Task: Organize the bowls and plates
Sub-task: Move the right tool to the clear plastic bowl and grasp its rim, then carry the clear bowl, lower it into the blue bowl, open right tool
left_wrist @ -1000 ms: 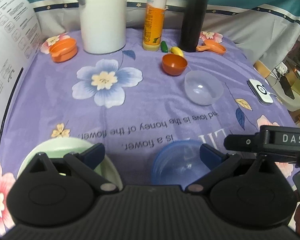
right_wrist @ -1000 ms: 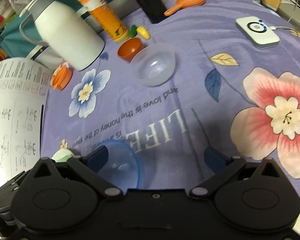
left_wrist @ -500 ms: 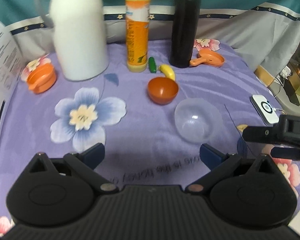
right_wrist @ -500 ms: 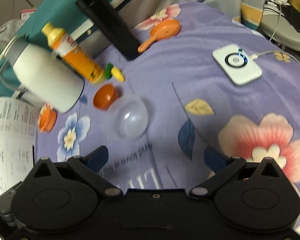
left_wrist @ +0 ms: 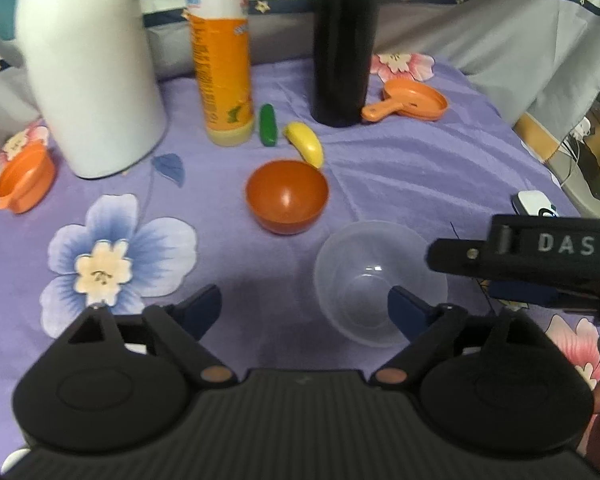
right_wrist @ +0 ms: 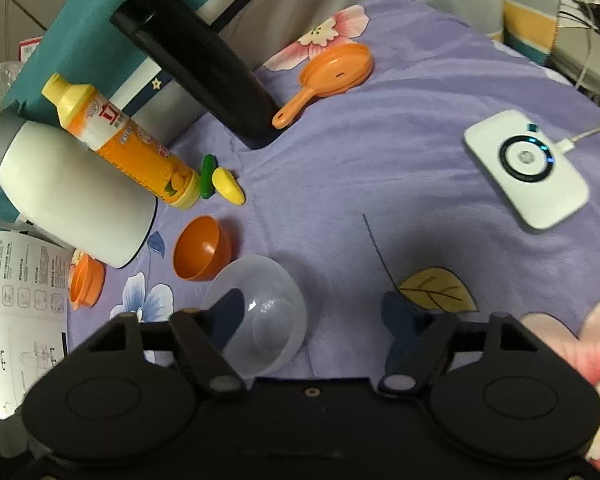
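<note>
A clear plastic bowl (left_wrist: 380, 280) (right_wrist: 260, 312) sits on the purple flowered cloth (left_wrist: 400, 168), with an orange bowl (left_wrist: 287, 196) (right_wrist: 202, 254) just behind it. My left gripper (left_wrist: 304, 306) hovers over the cloth with its jaws closing; its right finger (left_wrist: 406, 306) overlaps the clear bowl and only the bowl's left edge lies between the fingers. My right gripper (right_wrist: 312, 308) is also closing. Its left finger (right_wrist: 228, 308) overlaps the bowl's near rim, and the bowl's right side lies between the fingers. No pad visibly presses on the bowl.
At the back stand a white jug (left_wrist: 88, 64), an orange bottle (left_wrist: 222, 52) and a black cylinder (left_wrist: 344, 40). A toy pan (left_wrist: 414, 101), a green toy (left_wrist: 268, 125), a toy banana (left_wrist: 305, 143) and a small orange cup (left_wrist: 24, 178) lie around. A white charger (right_wrist: 526, 168) lies right.
Both grippers moved forward over the cloth. The green plate and blue bowl dropped out of view, the clear bowl came up to the fingers, and both pairs of jaws narrowed.
</note>
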Tool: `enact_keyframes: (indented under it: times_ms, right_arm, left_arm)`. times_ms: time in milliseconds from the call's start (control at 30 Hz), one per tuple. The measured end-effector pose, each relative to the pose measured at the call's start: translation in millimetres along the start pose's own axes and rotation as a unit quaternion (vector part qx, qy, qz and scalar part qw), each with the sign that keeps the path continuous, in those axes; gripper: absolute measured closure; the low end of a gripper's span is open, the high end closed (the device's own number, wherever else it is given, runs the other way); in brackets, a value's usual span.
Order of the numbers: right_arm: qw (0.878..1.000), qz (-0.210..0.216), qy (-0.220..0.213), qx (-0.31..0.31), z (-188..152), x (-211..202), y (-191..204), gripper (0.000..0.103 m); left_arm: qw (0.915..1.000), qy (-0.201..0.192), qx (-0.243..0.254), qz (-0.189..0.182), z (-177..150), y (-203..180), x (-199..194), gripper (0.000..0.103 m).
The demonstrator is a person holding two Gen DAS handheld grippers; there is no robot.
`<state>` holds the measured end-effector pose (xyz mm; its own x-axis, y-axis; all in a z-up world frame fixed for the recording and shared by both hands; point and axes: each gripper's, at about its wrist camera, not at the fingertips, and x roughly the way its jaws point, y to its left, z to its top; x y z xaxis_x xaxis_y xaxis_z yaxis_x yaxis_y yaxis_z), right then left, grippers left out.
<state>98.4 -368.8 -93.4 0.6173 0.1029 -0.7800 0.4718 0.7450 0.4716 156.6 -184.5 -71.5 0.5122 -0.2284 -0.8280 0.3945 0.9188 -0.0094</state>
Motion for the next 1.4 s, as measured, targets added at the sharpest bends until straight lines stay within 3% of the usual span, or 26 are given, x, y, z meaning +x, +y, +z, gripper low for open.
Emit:
enact_keyframes:
  times_ms: [133, 200, 300, 367, 467, 1033, 1400]
  right_arm:
    - [1.0, 0.007, 0.003, -0.005, 2.7, 9.8, 3.2, 0.048]
    - [1.0, 0.011, 0.006, -0.002, 3.4, 15.4, 3.7, 0.05]
    - [1.0, 0.015, 0.009, -0.004, 2.1, 19.1, 3.1, 0.063]
    - [1.0, 0.018, 0.011, -0.007, 1.0, 22.7, 4.2, 0.076]
    - [1.0, 0.021, 0.013, -0.004, -1.8, 24.6, 4.6, 0.087]
    - [0.999, 0.031, 0.009, -0.011, -20.7, -5.9, 14.9, 0.088]
    - [0.998, 0.048, 0.026, -0.045, -63.0, -46.0, 37.1, 0.088]
  left_arm:
    - [0.9997, 0.019, -0.01, -0.013, 3.8, -2.8, 10.9, 0.023]
    - [0.9994, 0.025, -0.013, -0.02, 4.4, -4.1, 14.8, 0.027]
    - [0.9994, 0.029, -0.006, -0.018, 4.5, -8.0, 20.0, 0.039]
    - [0.9991, 0.037, -0.004, -0.021, 4.8, -9.1, 23.8, 0.071]
    - [0.9988, 0.044, -0.004, -0.021, 3.8, -8.9, 25.8, 0.084]
    - [0.9997, 0.022, -0.004, -0.012, -5.1, -1.1, -16.3, 0.087]
    - [0.9999, 0.01, -0.007, -0.01, -42.0, 19.6, -77.0, 0.087]
